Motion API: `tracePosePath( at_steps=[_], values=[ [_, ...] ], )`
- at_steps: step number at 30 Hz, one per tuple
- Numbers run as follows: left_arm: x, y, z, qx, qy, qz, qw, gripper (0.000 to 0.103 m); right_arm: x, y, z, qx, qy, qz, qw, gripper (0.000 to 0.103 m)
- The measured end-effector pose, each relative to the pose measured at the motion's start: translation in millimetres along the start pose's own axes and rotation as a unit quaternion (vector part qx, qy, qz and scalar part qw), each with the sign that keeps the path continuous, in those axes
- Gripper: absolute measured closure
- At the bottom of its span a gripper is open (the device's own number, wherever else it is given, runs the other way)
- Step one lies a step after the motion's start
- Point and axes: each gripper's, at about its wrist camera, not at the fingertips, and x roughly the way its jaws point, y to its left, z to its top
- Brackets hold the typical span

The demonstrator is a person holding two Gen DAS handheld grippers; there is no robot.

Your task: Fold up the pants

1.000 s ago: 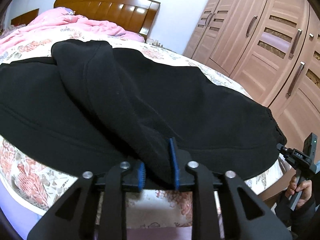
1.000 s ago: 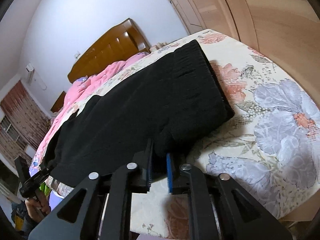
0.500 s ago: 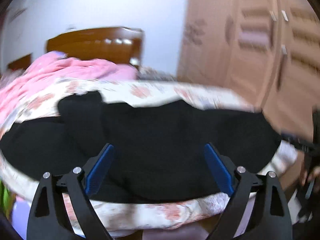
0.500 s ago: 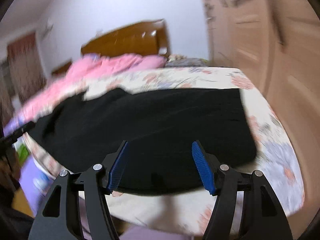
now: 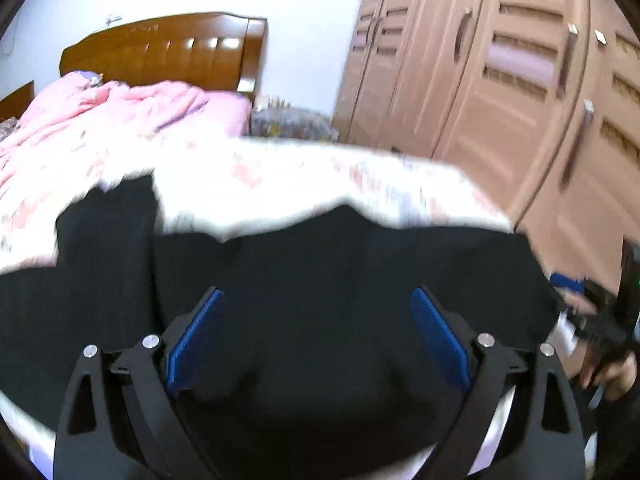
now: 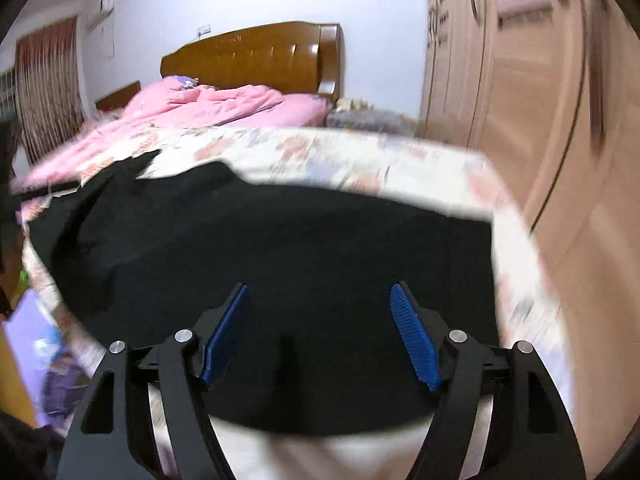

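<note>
Black pants (image 5: 320, 248) lie spread across the near end of the bed, on the floral sheet (image 5: 300, 176), with one leg folded over at the left. My left gripper (image 5: 317, 294) hovers above the pants' near edge; its jaws are opening and nothing is between the blue pads. In the right wrist view the pants (image 6: 280, 240) fill the middle. My right gripper (image 6: 319, 287) hangs over their near edge, its jaws also opening and free of the cloth. Both views are blurred by motion.
A pink quilt (image 6: 208, 108) is heaped toward the wooden headboard (image 6: 256, 60). Wardrobe doors (image 5: 520, 80) stand close along the bed's right side. A person's hand (image 5: 612, 372) shows at the right edge of the left wrist view. Curtains (image 6: 44, 88) hang at the far left.
Both grippers were shut on the pants' near edge; both have let go, opened wide and lifted up and back. The right gripper has rolled level. The pants now rest on the bed.
</note>
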Motion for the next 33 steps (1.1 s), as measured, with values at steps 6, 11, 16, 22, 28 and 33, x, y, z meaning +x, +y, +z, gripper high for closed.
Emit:
tracePosePath(
  at_steps=[6,11,16,22,28,33],
  values=[
    [116.6,-12.6,68.6,0.047,0.084,-0.015,0.9952,0.019,51.7,-28.7,41.5,0.026,0.029,-0.022,0.999,0.027],
    [182.5,-14.9,74.6,0.051,0.132,-0.046,0.9888,0.032,84.8,-38.6,38.6,0.036,0.054,-0.021,0.998,0.023],
    [212.1,-17.4,61.8,0.078,0.162,-0.054,0.9823,0.076,109.2,-46.5,18.6,0.057,0.065,-0.013,0.996,0.020],
    [218.9,11.6,67.2,0.031,0.107,0.057,0.9922,0.103,111.2,-49.9,18.1,0.067,0.068,-0.014,0.995,0.019],
    [189.3,28.3,62.0,-0.009,0.072,0.034,0.9968,0.031,113.9,-44.1,17.5,0.050,0.073,-0.027,0.996,0.016],
    [117.9,40.2,71.4,0.006,0.003,0.060,0.9982,0.002,113.1,-39.4,22.2,0.048,0.092,-0.047,0.993,0.016]
  ],
)
